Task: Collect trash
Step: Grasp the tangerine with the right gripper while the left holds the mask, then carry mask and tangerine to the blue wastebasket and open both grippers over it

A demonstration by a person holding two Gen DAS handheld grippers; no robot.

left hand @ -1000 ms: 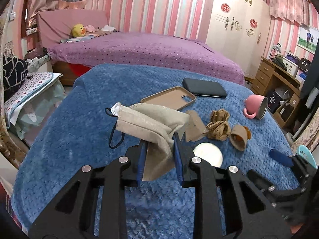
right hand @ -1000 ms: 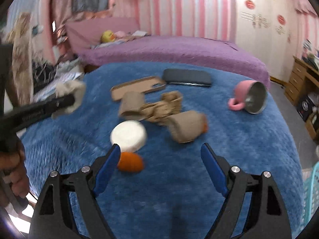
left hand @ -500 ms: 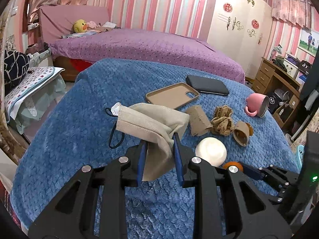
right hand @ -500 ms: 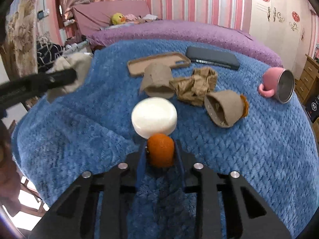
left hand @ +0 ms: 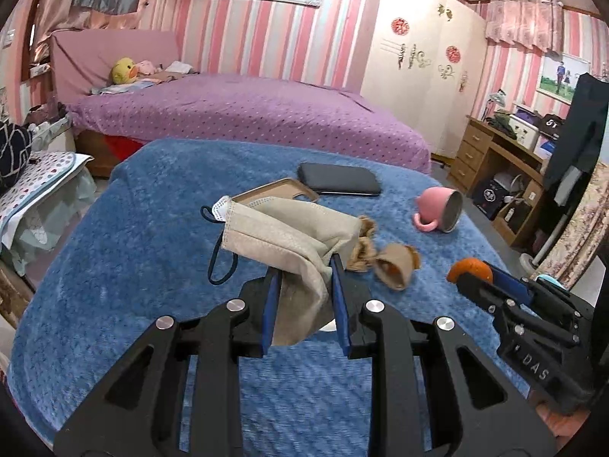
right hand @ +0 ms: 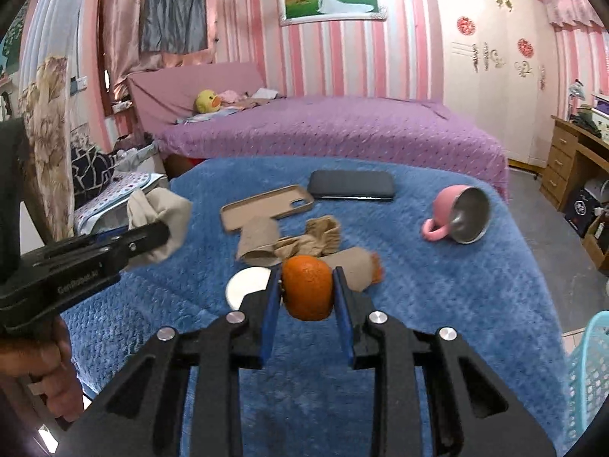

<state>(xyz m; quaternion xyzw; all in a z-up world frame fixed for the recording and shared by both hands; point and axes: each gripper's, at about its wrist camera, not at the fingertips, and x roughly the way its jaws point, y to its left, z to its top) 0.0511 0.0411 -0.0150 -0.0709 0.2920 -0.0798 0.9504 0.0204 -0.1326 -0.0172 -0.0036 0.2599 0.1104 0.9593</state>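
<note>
Left fingers [left hand: 304,289]: narrow gap, blue pads clamped on a crumpled beige face mask with a dark ear loop [left hand: 281,232]. Mask bunches up and out from between the pads, loop hangs off its left edge, whole thing clear of the blue fleece-covered tabletop [left hand: 133,236].

Right fingers [right hand: 307,292]: same narrow gap, pads pressing both sides of a piece of orange peel [right hand: 307,285], peel off the tabletop. In the left wrist view it shows as an orange lump at the tip of the right tool, far right.

On the tabletop just past the right fingers:
- round white disc [right hand: 245,285], partly hidden behind the left pad
- brown cardboard tube piece [right hand: 257,242]
- crumpled brown paper wad [right hand: 318,238] beside the tube
- tan paper cup on its side [right hand: 354,268], orange bit at its far end, right behind the peel

Further back: tan phone case [right hand: 266,207], open side up, touching or just beside a dark flat phone [right hand: 350,186]. Pink mug with metal interior [right hand: 458,215] on its side, well apart to the right.

Light blue plastic mesh basket [right hand: 588,361] at the right edge, off the tabletop. A hand [right hand: 42,365] grips the left tool at lower left of the right wrist view.
</note>
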